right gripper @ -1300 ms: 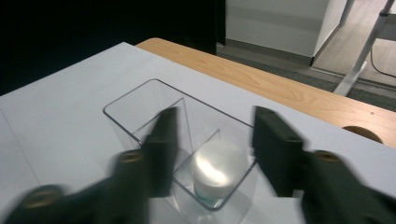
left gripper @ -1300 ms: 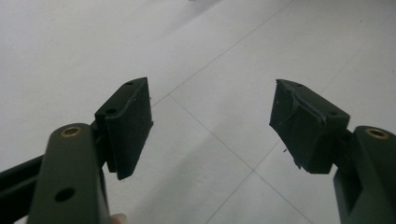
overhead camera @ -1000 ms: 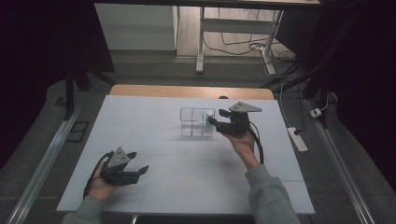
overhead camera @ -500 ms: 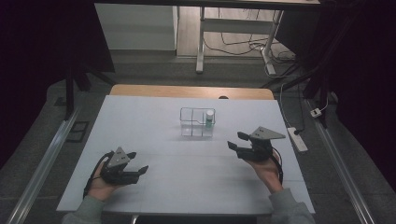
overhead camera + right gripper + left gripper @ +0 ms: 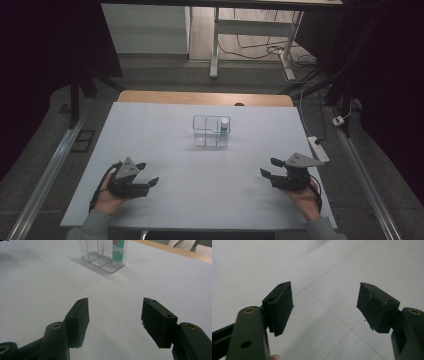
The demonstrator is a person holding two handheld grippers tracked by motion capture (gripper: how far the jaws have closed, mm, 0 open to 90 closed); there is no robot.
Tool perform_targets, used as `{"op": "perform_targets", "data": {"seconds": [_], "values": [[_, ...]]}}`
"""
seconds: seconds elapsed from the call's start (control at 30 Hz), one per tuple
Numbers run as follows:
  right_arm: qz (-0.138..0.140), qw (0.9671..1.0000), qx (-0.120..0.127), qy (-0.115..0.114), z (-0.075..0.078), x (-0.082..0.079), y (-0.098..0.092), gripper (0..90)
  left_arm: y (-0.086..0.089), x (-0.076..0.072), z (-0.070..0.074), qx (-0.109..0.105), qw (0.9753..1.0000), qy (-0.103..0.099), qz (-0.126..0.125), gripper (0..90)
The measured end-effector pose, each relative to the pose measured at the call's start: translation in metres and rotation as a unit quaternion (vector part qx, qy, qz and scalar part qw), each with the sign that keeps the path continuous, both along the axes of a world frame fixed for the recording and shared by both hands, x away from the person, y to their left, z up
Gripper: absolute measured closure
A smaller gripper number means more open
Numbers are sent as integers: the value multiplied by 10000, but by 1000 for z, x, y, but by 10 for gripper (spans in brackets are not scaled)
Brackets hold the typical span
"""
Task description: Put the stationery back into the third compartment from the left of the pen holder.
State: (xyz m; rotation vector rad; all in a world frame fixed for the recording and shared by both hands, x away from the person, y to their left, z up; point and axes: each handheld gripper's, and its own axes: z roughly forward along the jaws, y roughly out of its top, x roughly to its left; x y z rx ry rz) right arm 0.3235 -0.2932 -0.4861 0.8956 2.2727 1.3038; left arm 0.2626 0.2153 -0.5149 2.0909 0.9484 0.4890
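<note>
We judge placing done: small bottle (image 5: 224,127) upright in right compartment of clear organiser (image 5: 210,131), mid-table; nothing visibly left. Left gripper (image 5: 146,173) near left, right gripper (image 5: 268,167) near right, both low over white table (image 5: 200,190), jaws wide apart, empty, well apart from organiser.

Both grippers are black. The left gripper (image 5: 147,174) and the right gripper (image 5: 269,168) each carry a grey three-cornered plate on top and trail a black cable. Their jaws are blocky, with small screw holes and brass-coloured pivot rivets. The person wears grey-green sleeves (image 5: 93,227).
</note>
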Motion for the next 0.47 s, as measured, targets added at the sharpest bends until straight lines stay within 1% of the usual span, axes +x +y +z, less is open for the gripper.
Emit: {"op": "perform_targets", "data": {"seconds": [0.13,0.2,0.37,0.47], "values": [[-5,10000,-52,34,-3,-1,-3,378,0,0,2,-24,10000,-37,5,289],[-16,10000,-16,20,-4,-2,-3,377,0,1,2,-34,10000,-39,1,290],[25,10000,-24,40,-4,-3,-4,375,1,1,3,-41,10000,-52,14,290],[50,9999,-96,17,-4,-3,-4,373,1,1,3,-23,10000,-55,2,290]]}}
